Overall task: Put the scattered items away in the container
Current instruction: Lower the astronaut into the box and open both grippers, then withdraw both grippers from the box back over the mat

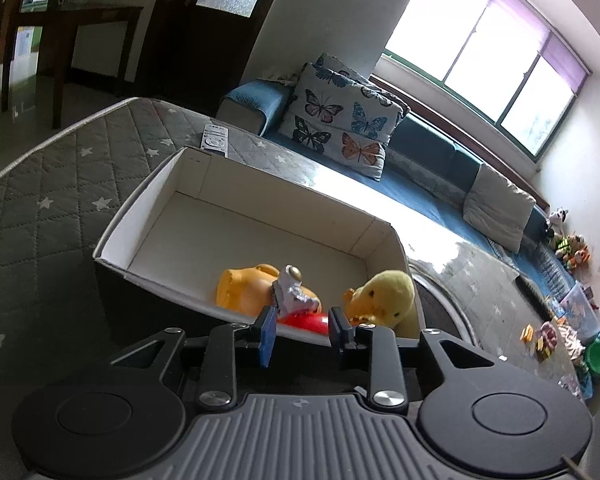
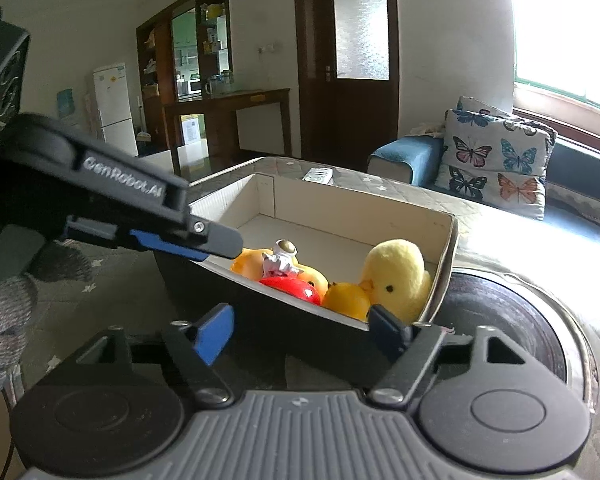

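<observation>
Here the box (image 1: 236, 184) rim half-hides the red toy (image 1: 306, 323).

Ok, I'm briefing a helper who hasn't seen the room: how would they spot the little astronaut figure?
Find the open white-lined box on the grey star-quilted table. At its near end lies a heap of toys; the astronaut figure sits on top, between the orange toy and the yellow plush duck. It is the only small white and silver one, with a round gold visor.

1 box (image 2: 446, 240), 1 plush duck (image 2: 396, 276), 1 astronaut figure (image 2: 280, 260), 1 red toy (image 2: 296, 289), 2 butterfly cushions (image 2: 496, 160), 1 remote (image 2: 319, 176)
</observation>
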Demonstrator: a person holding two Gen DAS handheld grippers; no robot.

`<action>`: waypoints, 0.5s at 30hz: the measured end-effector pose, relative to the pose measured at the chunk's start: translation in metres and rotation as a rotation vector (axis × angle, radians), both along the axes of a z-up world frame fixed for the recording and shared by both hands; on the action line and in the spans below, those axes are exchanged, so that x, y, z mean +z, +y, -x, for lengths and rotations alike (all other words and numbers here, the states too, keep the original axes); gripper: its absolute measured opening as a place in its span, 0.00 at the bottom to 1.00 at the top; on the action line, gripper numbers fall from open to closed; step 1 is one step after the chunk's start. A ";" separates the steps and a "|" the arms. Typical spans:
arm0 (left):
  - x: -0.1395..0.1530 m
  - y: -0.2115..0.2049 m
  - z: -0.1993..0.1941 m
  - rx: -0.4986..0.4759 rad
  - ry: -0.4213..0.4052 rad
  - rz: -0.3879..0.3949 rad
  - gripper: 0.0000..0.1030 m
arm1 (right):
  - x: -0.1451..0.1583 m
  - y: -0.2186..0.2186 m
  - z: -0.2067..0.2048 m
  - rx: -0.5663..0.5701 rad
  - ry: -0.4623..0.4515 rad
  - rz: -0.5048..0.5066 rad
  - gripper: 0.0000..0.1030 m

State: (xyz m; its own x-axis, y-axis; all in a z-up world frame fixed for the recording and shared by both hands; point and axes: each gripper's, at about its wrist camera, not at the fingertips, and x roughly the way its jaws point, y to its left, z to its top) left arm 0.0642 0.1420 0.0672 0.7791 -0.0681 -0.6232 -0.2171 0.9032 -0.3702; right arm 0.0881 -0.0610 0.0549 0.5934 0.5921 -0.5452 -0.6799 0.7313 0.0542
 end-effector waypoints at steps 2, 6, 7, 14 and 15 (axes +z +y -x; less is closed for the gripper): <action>-0.001 -0.001 0.004 -0.002 -0.001 -0.015 0.31 | -0.002 -0.001 0.003 -0.009 0.004 -0.002 0.81; -0.003 -0.003 0.012 0.002 0.000 -0.061 0.33 | -0.006 -0.004 0.007 -0.033 0.021 -0.014 0.88; -0.004 -0.004 0.013 0.004 0.003 -0.080 0.33 | -0.007 -0.005 0.007 -0.040 0.029 -0.019 0.92; -0.016 -0.007 0.022 0.021 0.037 -0.134 0.33 | -0.012 -0.011 0.014 -0.108 0.061 -0.025 1.00; -0.018 -0.008 0.023 0.022 0.041 -0.138 0.33 | -0.013 -0.011 0.015 -0.116 0.066 -0.025 1.00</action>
